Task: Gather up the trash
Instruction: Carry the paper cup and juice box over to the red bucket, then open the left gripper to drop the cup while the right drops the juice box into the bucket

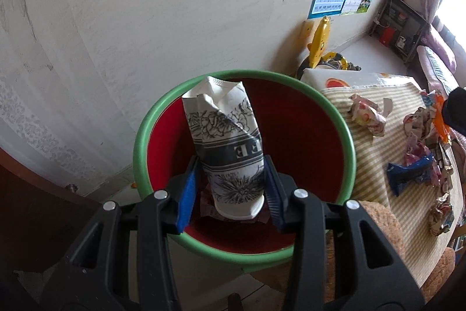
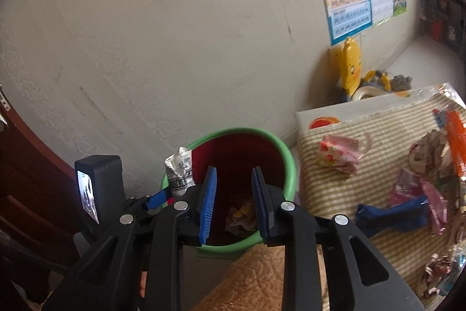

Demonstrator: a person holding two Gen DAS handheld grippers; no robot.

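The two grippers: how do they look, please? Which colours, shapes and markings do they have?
Both the left gripper and the right gripper have black plastic frames shaped like spring clamps, with round silver rivets at the pivots. Their fingers carry blue ribbed pads. Seen from the right wrist view, the left gripper also bears a black camera block with a small lit screen.
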